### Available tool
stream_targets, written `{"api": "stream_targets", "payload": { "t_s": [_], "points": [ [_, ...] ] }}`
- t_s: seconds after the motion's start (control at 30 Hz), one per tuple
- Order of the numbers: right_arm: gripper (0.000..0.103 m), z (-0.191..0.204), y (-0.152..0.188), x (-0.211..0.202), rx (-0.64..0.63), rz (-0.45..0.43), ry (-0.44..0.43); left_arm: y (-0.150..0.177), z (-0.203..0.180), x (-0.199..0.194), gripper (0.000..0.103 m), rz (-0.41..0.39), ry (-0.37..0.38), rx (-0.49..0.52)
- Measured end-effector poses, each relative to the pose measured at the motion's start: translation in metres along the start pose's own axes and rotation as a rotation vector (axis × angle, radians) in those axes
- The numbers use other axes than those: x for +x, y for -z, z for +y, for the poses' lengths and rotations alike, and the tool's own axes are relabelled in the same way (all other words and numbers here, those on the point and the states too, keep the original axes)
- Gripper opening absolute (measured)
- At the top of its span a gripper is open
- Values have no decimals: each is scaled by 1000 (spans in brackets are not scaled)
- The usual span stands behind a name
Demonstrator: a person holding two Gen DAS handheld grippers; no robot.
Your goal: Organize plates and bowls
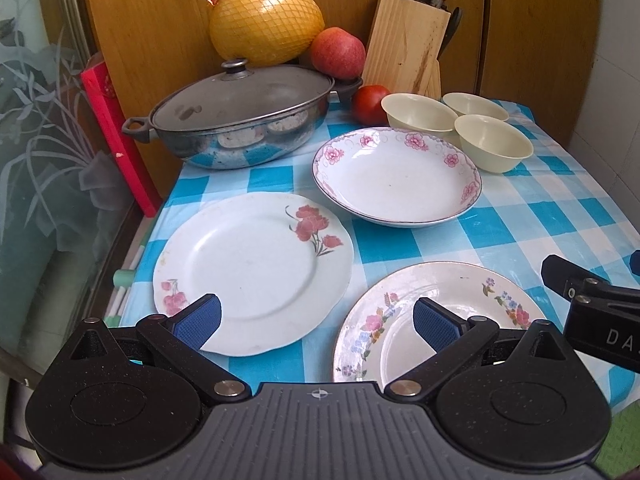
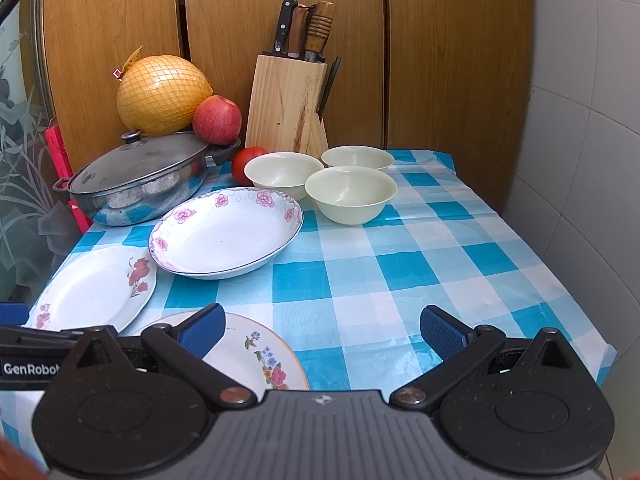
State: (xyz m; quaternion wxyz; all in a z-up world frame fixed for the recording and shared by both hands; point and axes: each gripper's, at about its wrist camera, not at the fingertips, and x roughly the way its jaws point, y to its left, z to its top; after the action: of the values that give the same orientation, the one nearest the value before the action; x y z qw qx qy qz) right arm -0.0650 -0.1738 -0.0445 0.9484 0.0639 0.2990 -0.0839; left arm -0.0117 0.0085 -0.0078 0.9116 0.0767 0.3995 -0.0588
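On the blue-checked tablecloth (image 1: pixel 520 224) lie a flat white plate with red flowers (image 1: pixel 252 272), a deep plate with pink flowers (image 1: pixel 396 178) and a small flowered plate (image 1: pixel 440 316) nearest me. Three cream bowls (image 1: pixel 494 142) stand apart at the back right. My left gripper (image 1: pixel 316 320) is open and empty, hovering over the near edges of the two front plates. My right gripper (image 2: pixel 322 330) is open and empty, above the cloth just right of the small flowered plate (image 2: pixel 256 354). The deep plate (image 2: pixel 226 232) and the bowls (image 2: pixel 350 194) lie ahead of it.
A lidded metal pan (image 1: pixel 236 120) stands at the back left, with a netted pomelo (image 1: pixel 266 20), an apple (image 1: pixel 338 52) and a tomato (image 1: pixel 370 102) behind it. A wooden knife block (image 1: pixel 408 50) stands against the wooden panels. A glass pane and a red box (image 1: pixel 116 132) border the left.
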Motion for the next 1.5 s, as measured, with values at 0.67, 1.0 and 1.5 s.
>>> {"api": "stream_targets", "payload": {
  "t_s": [0.67, 1.0, 1.5],
  "points": [
    [95, -18, 22, 7, -28, 122, -81, 32, -7, 1, 101, 99, 121, 54],
    [49, -27, 27, 30, 59, 274, -245, 37, -16, 21, 88, 199, 214, 62],
    [37, -45, 10, 43, 46, 320, -231, 15, -49, 36, 83, 203, 236, 115]
  ]
}}
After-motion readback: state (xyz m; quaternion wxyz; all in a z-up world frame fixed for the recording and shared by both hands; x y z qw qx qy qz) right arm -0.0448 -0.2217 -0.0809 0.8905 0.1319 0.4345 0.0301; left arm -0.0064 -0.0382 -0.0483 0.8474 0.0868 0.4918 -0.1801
